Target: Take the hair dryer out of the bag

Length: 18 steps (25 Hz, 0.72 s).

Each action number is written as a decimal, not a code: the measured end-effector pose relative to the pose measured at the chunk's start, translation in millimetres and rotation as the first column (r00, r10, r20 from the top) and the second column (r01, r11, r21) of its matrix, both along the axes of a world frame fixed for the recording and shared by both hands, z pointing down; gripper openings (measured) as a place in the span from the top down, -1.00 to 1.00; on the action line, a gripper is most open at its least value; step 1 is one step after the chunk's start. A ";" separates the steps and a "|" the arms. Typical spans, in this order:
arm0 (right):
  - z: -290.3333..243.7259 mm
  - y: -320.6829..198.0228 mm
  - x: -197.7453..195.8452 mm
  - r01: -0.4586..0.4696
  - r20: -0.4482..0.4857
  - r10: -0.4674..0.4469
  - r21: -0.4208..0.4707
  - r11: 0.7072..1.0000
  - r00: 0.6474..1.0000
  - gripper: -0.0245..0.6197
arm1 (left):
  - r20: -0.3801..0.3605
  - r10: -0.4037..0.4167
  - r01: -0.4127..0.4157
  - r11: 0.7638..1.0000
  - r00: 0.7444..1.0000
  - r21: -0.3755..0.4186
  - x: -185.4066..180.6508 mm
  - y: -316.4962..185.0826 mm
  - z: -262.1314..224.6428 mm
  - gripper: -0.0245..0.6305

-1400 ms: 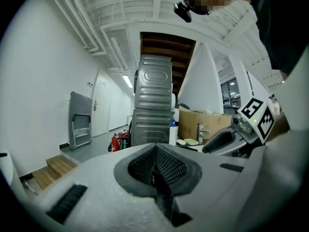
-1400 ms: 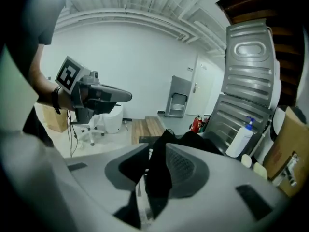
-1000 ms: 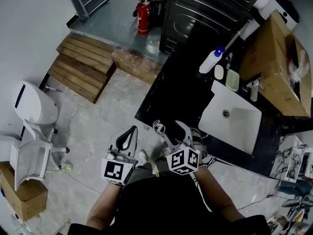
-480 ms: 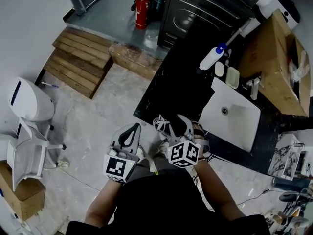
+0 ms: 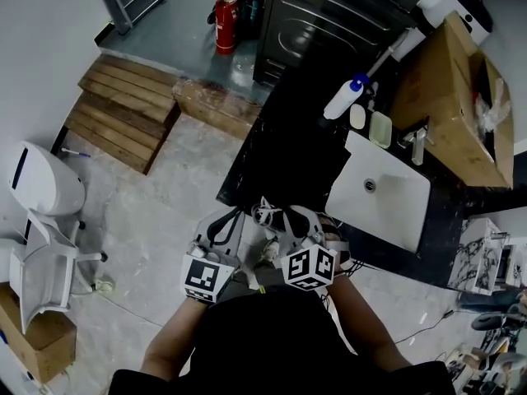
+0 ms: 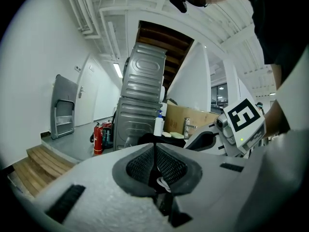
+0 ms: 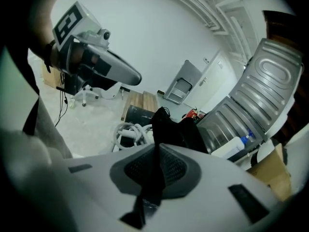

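Closing just now, the right gripper (image 7: 155, 153) has pinched the black bag (image 7: 170, 127); the left gripper (image 6: 155, 151) is clenched shut. With the bag held, opening it likely comes next.

The person wears a black top (image 5: 272, 336). The left gripper (image 6: 155, 151) and right gripper (image 7: 157, 153) are pale grey with dark mesh-padded jaws, each bearing a black-and-white marker cube (image 5: 206, 276).

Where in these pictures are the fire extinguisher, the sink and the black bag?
fire extinguisher (image 5: 226, 27), head view, on its red cylinder body.
sink (image 5: 399, 204), head view, on the bare white basin floor.
black bag (image 7: 169, 127), right gripper view, on the upright fold of fabric.
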State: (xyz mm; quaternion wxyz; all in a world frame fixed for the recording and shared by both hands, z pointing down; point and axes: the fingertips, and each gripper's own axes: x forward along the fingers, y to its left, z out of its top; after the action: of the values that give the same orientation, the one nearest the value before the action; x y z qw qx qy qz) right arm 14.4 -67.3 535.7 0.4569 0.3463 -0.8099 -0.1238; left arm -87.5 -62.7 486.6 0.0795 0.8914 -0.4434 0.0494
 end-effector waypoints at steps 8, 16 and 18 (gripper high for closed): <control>-33.0 -22.8 4.1 -0.042 0.087 0.037 0.049 0.998 0.996 0.84 | 0.010 0.043 -0.043 0.999 0.999 0.004 21.6 -10.5 -0.7 0.85; -50.7 -34.1 11.6 -0.060 0.144 0.050 0.067 0.996 0.988 0.83 | 0.032 0.081 -0.081 0.997 0.996 -0.012 40.3 -18.0 3.3 0.85; -54.3 -35.9 14.1 -0.065 0.157 0.054 0.071 0.995 0.986 0.84 | 0.039 0.100 -0.099 0.994 0.994 -0.038 48.3 -20.4 8.4 0.85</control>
State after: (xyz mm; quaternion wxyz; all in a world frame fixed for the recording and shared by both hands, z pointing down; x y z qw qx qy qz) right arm 28.4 -103.3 481.3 0.3826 0.3959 -0.8270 -0.1132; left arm -39.2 -83.1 495.0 0.0836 0.9096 -0.3991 0.0795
